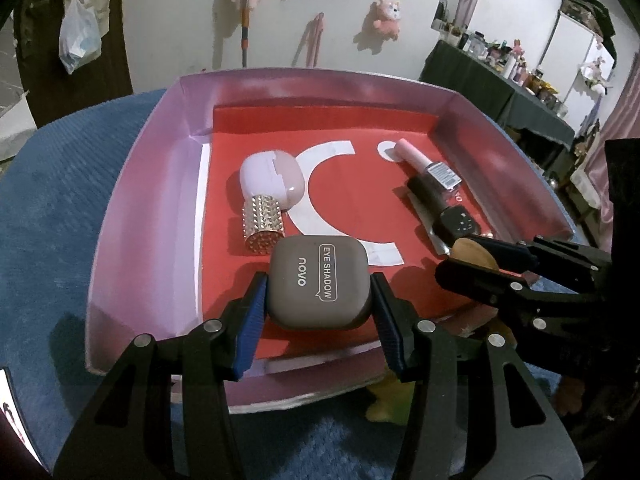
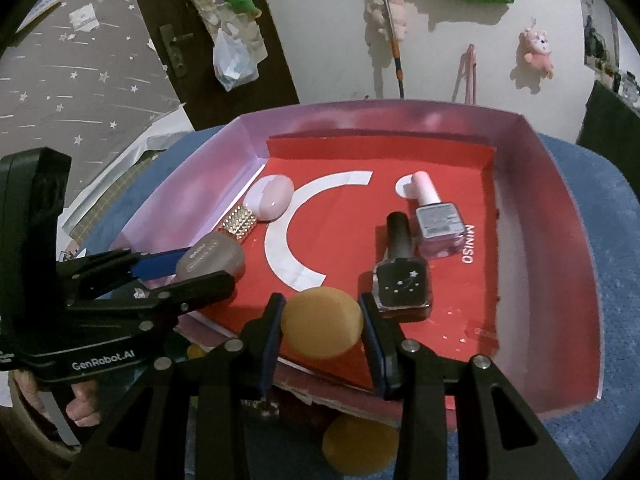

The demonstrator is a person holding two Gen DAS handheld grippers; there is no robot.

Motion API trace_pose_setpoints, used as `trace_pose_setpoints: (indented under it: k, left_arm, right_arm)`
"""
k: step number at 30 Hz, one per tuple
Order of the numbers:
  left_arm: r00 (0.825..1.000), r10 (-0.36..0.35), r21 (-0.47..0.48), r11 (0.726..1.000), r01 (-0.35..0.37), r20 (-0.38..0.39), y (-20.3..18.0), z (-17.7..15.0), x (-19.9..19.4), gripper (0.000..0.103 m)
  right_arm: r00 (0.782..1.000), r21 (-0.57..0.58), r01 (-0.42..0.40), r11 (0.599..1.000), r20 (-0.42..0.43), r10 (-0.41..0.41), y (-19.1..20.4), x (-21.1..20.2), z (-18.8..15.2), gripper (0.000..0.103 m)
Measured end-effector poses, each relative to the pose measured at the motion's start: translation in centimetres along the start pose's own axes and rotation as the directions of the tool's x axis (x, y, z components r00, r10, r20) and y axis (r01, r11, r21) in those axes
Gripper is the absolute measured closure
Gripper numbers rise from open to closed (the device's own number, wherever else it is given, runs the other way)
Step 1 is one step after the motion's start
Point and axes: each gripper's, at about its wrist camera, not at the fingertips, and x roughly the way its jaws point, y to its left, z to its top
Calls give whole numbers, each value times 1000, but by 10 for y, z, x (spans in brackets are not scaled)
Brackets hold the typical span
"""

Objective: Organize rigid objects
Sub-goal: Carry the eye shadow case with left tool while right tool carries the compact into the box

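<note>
- The left gripper (image 1: 318, 300) is closed on a grey eye shadow case (image 1: 318, 282), the blue pads being pressed against its two sides; the case is held over the near part of the red liner (image 1: 352, 184) inside the pink box (image 1: 132, 184).
- The right gripper (image 2: 322, 322) is closed on a tan round sponge (image 2: 322, 322), which is held at the near edge of the box, just above the liner.
- In the left wrist view the right gripper (image 1: 472, 256) is seen at 3 o'clock of the case, with the sponge (image 1: 476, 254) partly hidden between its fingers.
- In the right wrist view the left gripper (image 2: 188, 276) is seen at 9 o'clock of the sponge, the case (image 2: 210, 258) being half covered by its near finger.
- A dark nail polish bottle (image 2: 400, 276) lies just at 1 o'clock of the sponge; beyond it, touching or nearly so, a pink nail polish bottle (image 2: 434, 220) is laid.
- A studded gold cylinder (image 1: 264, 224) is found at 11 o'clock of the case, with a pale pink rounded case (image 1: 274, 178) touching its far end.
- A second tan sponge (image 2: 360, 444) below the box edge is shown only in the right wrist view.
- A plush toy (image 1: 387, 18) on the far wall is shown in both views.
- A cluttered dark table (image 1: 500, 84) at 2 o'clock is shown clearly only in the left wrist view.
</note>
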Motion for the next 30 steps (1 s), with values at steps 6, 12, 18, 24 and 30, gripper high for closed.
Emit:
trace_pose_setpoints:
  k: [6,12,18,24,30]
  left_arm:
    - [1000,5,-9,1000,-5,-25,4,3,12,55]
    - [999,19,-18,1000,-20,-32,6,8,18,55]
    - [999,31,-33,999,-32,-29,9,14,23,55]
    - [998,49,-31,998,-50,-27,8,16,26,55]
    - [999,47,-33,998,-48,-27,8,17,27,55]
  right_arm:
    - [999,20,-5,1000,-37,6,-5,14,3,63]
    - [998,1,52,999,-27,-52,-5,18,8,63]
    - [994,11,109,994,-27,-109,-14,24,10,63]
    - [984,22,178,984,-4,-178,-22,23,13,63]
    - [982,17,189,982,-3,-189,-21,24,15,63]
